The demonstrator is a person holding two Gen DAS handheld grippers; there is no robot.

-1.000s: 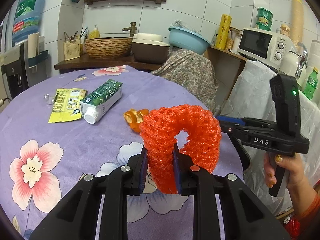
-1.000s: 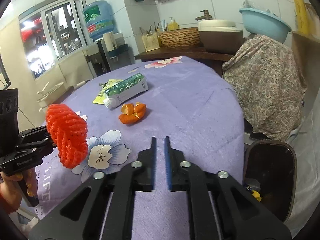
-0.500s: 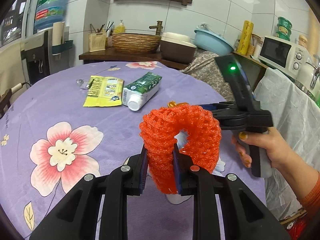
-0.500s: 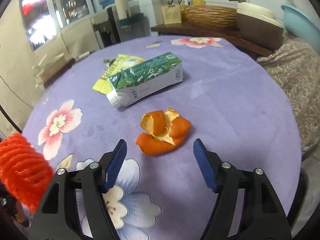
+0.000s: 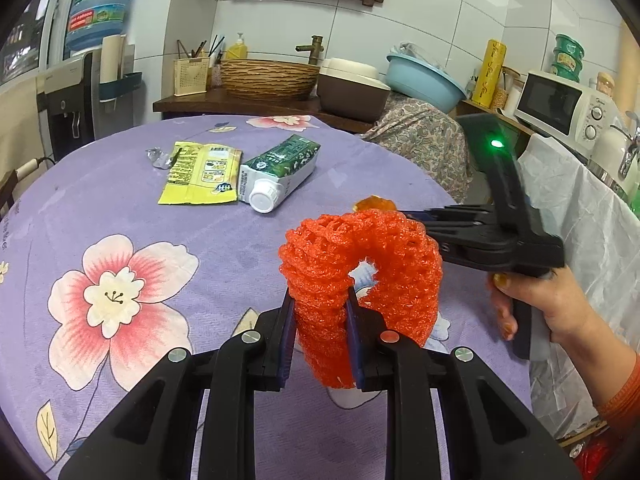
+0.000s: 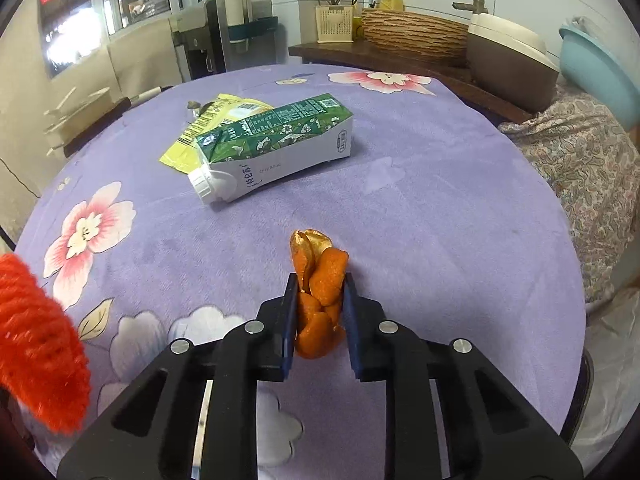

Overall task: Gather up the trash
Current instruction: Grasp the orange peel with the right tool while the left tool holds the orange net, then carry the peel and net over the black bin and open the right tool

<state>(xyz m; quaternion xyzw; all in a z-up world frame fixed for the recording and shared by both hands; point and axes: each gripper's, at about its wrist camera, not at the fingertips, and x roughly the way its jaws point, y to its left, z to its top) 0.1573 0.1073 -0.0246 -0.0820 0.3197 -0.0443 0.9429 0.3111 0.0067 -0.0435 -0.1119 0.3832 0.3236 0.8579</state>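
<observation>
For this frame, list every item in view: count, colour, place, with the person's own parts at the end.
foam fruit net: 1, orange-red, clamped in left gripper
orange peel: 1, orange, between the right gripper's fingers
carton: 1, green and white, lying on the tablecloth
wrapper: 1, yellow, flat beside the carton
tablecloth: 1, purple with flowers, over the round table
woven basket: 1, tan, back counter
basin: 1, light blue, right of the counter
microwave: 1, white, far right
water bottle: 1, blue, top left
left gripper: 1, black
right gripper: 1, black
hand: 1, holding the right gripper
</observation>
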